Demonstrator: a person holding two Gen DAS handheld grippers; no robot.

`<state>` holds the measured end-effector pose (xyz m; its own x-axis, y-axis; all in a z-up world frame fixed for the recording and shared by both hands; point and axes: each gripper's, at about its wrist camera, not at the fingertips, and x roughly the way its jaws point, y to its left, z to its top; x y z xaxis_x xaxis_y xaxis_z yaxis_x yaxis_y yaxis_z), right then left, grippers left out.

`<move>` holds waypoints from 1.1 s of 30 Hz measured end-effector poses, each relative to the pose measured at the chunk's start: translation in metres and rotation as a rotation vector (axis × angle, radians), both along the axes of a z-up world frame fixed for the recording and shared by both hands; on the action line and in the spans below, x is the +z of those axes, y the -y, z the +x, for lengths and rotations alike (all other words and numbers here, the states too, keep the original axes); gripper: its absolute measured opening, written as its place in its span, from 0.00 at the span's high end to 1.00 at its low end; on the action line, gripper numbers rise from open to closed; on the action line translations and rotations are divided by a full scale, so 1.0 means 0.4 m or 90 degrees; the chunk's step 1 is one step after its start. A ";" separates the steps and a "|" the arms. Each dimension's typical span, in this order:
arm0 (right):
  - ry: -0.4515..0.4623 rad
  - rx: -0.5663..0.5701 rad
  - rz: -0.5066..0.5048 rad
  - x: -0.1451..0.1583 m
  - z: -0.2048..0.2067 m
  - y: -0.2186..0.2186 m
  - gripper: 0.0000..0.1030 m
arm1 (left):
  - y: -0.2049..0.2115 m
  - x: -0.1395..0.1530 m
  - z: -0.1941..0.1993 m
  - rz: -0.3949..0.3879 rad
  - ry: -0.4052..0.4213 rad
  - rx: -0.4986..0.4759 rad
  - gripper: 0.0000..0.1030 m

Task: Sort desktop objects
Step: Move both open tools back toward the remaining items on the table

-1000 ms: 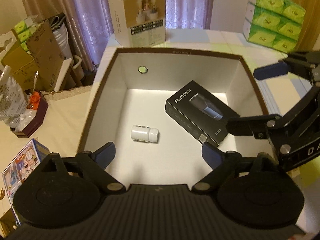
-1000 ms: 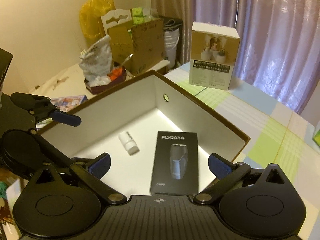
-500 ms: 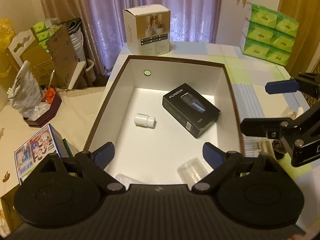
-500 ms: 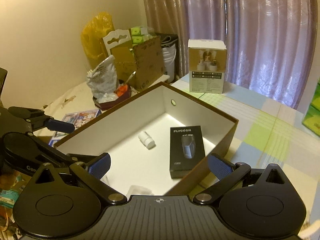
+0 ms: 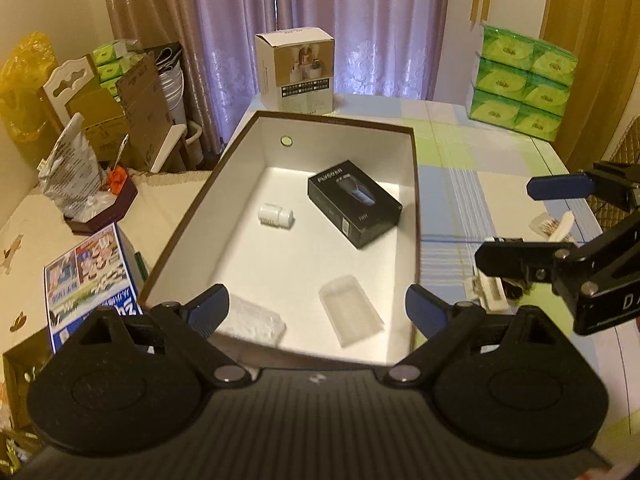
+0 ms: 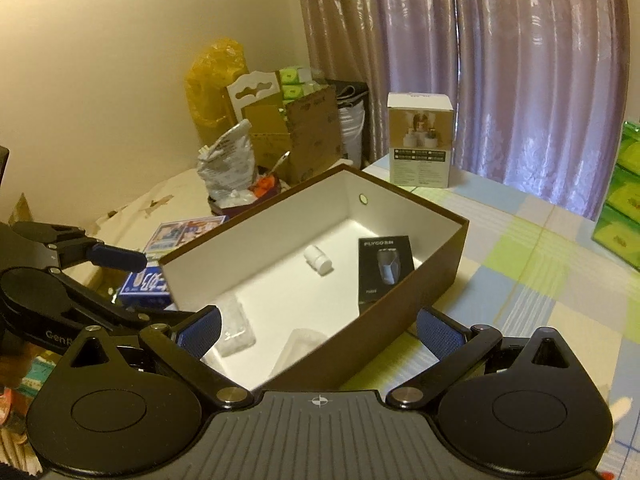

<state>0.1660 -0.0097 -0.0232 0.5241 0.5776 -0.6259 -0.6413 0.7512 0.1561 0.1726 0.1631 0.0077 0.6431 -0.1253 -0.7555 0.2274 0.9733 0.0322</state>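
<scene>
A brown box point(image 5: 416, 200) with a white inside stands on the checked tablecloth. In it lie a black FLYCO box point(image 5: 354, 202), a small white bottle point(image 5: 276, 216) on its side, and two clear plastic pieces point(image 5: 352, 322) point(image 5: 256, 320) near the front wall. My left gripper point(image 5: 318, 310) hangs open above the box's near end and holds nothing. My right gripper point(image 6: 318, 332) is open over the box's right front corner point(image 6: 460, 248), also with nothing in it. It shows in the left wrist view as the right gripper point(image 5: 516, 224), right of the box.
A small white item point(image 5: 490, 296) and a packet point(image 5: 554, 224) lie on the cloth right of the box. A white product box point(image 5: 296, 70) stands behind it, with green tissue packs point(image 5: 520, 80) at the back right. A blue printed box point(image 5: 88, 276) and cardboard clutter sit left.
Both grippers have drawn back and up from inside the box and stayed open. The whole box and the two clear plastic pieces at its near end have come into view.
</scene>
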 end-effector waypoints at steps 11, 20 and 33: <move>-0.015 0.024 -0.004 0.000 -0.085 0.081 0.02 | 0.065 -0.006 -0.115 -0.007 -0.016 0.016 0.09; -0.037 0.049 -0.011 -0.021 -0.136 0.143 0.02 | 0.123 -0.019 -0.184 -0.003 -0.030 0.032 0.09; -0.094 0.028 -0.015 -0.067 -0.194 0.286 0.02 | 0.223 -0.062 -0.243 0.001 -0.064 0.025 0.09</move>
